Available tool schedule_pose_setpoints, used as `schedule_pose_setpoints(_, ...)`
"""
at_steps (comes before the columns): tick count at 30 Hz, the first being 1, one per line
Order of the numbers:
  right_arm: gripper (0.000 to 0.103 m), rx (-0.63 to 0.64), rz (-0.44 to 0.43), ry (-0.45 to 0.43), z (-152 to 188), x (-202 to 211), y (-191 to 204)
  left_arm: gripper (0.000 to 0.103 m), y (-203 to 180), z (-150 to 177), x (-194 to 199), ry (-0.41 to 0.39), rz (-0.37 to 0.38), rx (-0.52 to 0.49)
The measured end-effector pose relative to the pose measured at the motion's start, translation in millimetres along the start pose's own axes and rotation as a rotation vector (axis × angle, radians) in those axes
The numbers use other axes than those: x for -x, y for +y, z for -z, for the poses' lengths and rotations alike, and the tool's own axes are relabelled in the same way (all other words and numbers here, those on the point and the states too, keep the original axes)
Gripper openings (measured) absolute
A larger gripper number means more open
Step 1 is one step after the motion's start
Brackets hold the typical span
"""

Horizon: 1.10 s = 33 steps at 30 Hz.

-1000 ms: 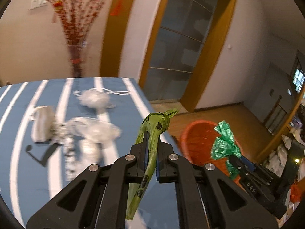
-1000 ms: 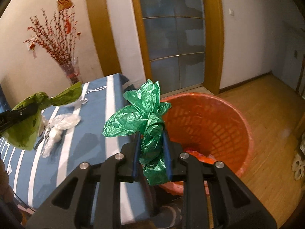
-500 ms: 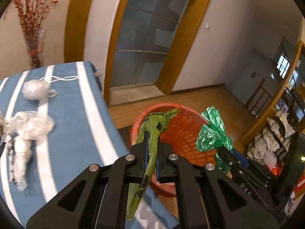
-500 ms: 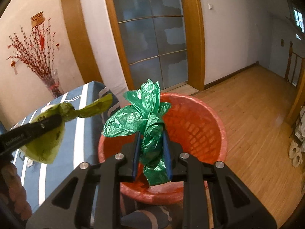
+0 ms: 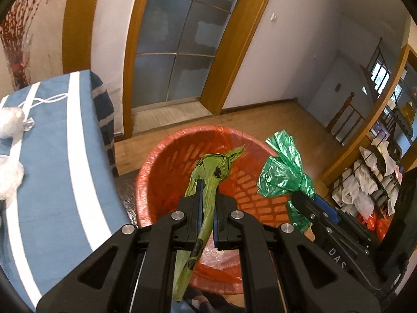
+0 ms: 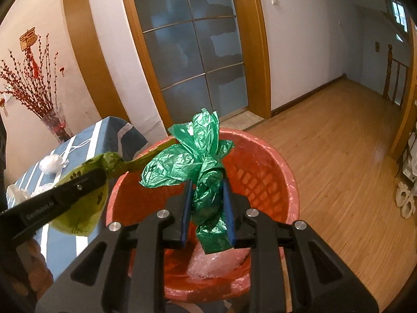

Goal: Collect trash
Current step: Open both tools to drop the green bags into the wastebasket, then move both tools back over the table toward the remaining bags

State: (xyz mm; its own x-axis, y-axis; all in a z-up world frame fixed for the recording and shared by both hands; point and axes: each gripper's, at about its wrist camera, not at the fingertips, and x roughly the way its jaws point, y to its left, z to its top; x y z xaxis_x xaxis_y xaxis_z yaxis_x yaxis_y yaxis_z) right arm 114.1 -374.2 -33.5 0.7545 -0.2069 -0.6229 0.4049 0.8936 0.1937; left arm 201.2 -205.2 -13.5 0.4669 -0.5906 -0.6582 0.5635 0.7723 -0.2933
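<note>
My left gripper (image 5: 207, 195) is shut on an olive-green plastic bag (image 5: 208, 172) and holds it above the red trash basket (image 5: 161, 172). My right gripper (image 6: 206, 195) is shut on a crumpled bright green plastic bag (image 6: 198, 156), also above the basket (image 6: 273, 172). The right gripper and its bag (image 5: 284, 172) show at the right of the left wrist view. The left gripper and its bag (image 6: 78, 208) show at the left of the right wrist view. Clear plastic trash (image 6: 216, 260) lies in the basket's bottom.
A table with a blue and white striped cloth (image 5: 52, 169) stands left of the basket, with clear plastic wads (image 5: 11, 122) on it. A vase of red branches (image 6: 54, 122) stands behind it. A glass door, wood floor (image 6: 338, 156) and a cluttered rack (image 5: 370, 182) surround.
Both grippers swung right from over the table to above the red basket, still holding their bags. The basket now fills the view centre and the table has slid left.
</note>
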Motion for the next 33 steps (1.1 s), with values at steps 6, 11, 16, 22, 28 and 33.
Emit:
schedule_pose_setpoints(6,0.024,-0.001,-0.002,0.009,-0.4,-8.1,-2.4,0.005,4.3,3.0,-9.4,0.038,0.002,0.006)
schedule_pose_setpoints(11,0.03,-0.01,-0.005,0.014,1.5,-8.5,-5.8,0.007,7.5,3.5,-12.1,0.061,0.001,0.017)
schedule_pose_setpoints(16,0.036,-0.018,0.008,0.018,2.6,-7.5,-9.6,0.037,10.9,5.2,-11.2,0.058,-0.021,0.034)
schedule_pose_setpoints(22,0.044,-0.023,0.026,0.015,4.3,-3.8,-13.1,0.039,15.9,6.7,-8.8,0.058,-0.05,0.035)
schedule_pose_setpoints(28,0.049,-0.009,0.035,0.012,6.4,-0.7,-8.2,0.04,28.6,11.3,-3.6,0.06,-0.092,0.044)
schedule_pose_setpoints(33,0.05,0.009,0.026,0.014,9.6,3.6,1.8,0.04,43.7,15.8,8.8,0.054,-0.142,0.051)
